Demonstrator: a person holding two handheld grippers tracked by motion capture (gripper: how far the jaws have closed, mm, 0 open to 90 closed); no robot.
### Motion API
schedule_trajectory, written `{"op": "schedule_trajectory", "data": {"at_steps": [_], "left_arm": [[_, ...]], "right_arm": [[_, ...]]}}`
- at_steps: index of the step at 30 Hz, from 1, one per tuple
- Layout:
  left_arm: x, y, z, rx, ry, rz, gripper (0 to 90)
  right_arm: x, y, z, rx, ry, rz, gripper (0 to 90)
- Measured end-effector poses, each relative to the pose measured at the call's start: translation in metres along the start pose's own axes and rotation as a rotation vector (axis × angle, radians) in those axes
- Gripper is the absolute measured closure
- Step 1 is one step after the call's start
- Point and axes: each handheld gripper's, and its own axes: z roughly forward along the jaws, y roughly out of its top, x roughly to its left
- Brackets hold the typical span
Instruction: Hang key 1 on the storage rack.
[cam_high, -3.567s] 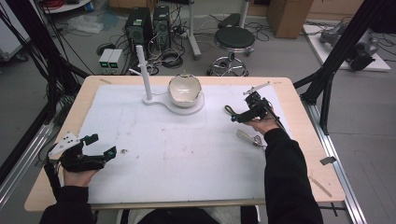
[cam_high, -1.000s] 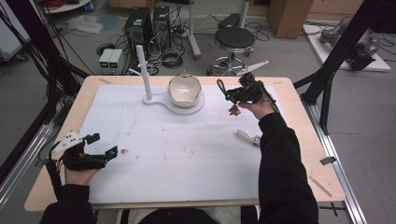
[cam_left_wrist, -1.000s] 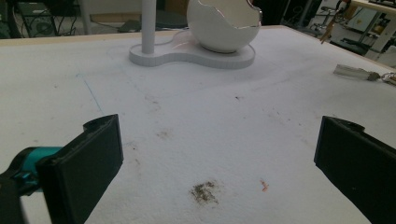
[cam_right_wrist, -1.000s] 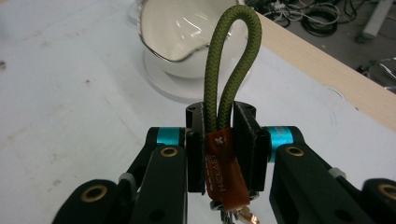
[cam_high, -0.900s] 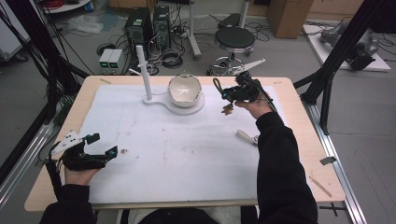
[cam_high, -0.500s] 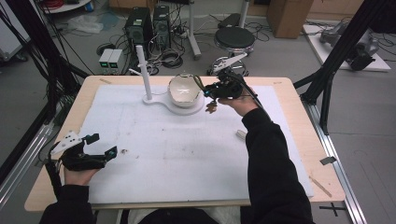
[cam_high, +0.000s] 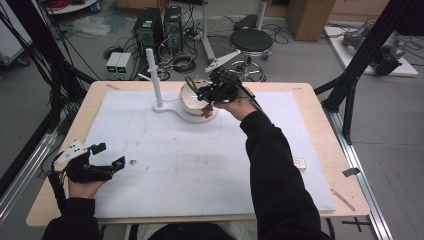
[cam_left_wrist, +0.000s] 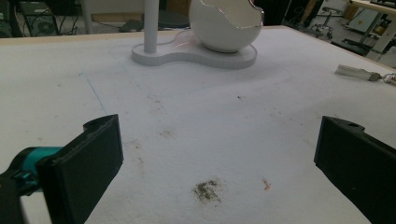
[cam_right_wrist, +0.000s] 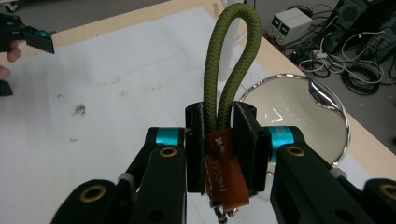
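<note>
Right jaws: clamped on a green cord loop with a brown tag; right gripper held above the white bowl.
Left jaws: spread wide, nothing between them; left gripper rests low at the near-left of the desk.
Cord location: in the air over the bowl's rim, loop pointing up away from the hand, tag hanging below the jaws.
Why held so: pinched near the tag so the loop stands free; probably lined up to drop into the bowl or hook on the white post, cannot tell which.
Why left is parked: likely idle, clear of the right arm's reach.
Bowl and post: share 1 white base at the far side of the white mat.
Right gripper view adds: braid texture, tag lettering (too blurred to read), bowl's shiny rim.
Left gripper view adds: bowl's notched opening, dirt smudge on the mat, small white item at far right.
High view adds: overall layout, both arms.
</note>
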Motion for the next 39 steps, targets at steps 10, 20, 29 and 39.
{"op": "schedule_trajectory", "data": {"at_steps": [10, 20, 29, 39], "left_arm": [[0.0, 0.0, -0.001, -0.003, -0.002, -0.001, 1.7], [-0.001, 0.0, -0.001, 0.004, -0.009, 0.01, 1.7], [0.0, 0.0, -0.001, 0.004, -0.013, 0.01, 1.7], [0.0, -0.001, -0.001, 0.005, -0.015, 0.011, 1.7]], "right_arm": [[0.01, 0.029, 0.025, 0.005, -0.001, -0.015, 75.0], [0.017, 0.053, 0.05, 0.027, 0.012, -0.037, 75.0], [0.024, 0.074, 0.07, 0.041, 0.024, -0.059, 75.0], [0.033, 0.088, 0.089, 0.064, -0.011, -0.084, 75.0]]}}
